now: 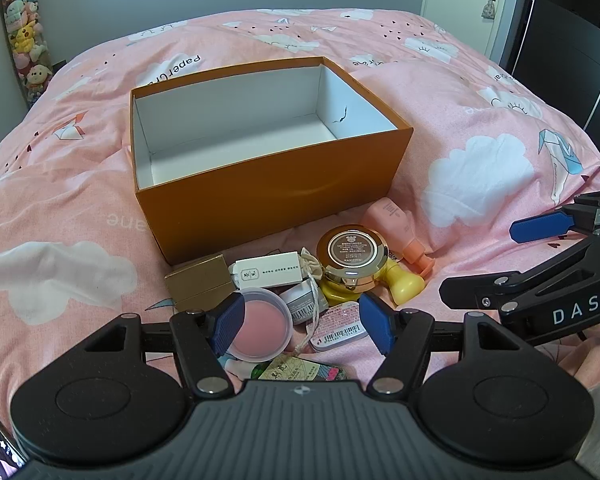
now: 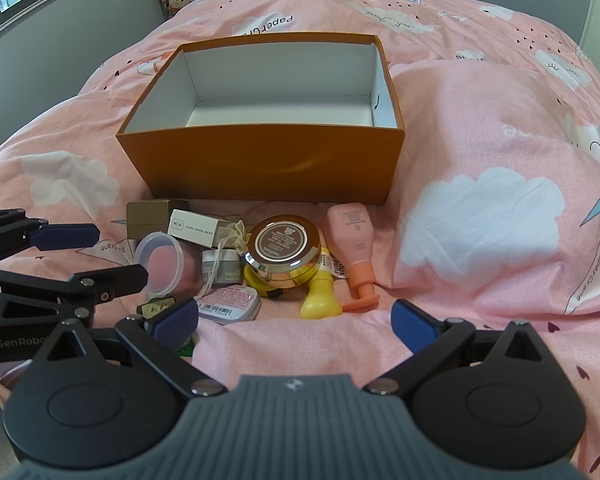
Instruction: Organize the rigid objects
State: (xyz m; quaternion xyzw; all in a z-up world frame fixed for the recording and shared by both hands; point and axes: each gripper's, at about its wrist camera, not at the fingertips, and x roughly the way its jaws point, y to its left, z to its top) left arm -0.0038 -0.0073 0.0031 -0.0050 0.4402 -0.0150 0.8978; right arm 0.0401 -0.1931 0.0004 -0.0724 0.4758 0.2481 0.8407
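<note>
Both your left gripper (image 1: 300,322) and right gripper (image 2: 294,322) hover with fingers wide apart, holding nothing. The gold compact (image 2: 285,254) sits atop the pile before the orange box (image 2: 260,160); it's probably rigid and slick, so pinch its rim.

Both grippers are matte black. The left gripper (image 1: 300,322) has ribbed blue fingers (image 1: 230,322), silver pivot screws, round side discs and a ribbed grey housing. The right gripper (image 2: 296,322) matches it, and its side reads "DAS" in white.
</note>
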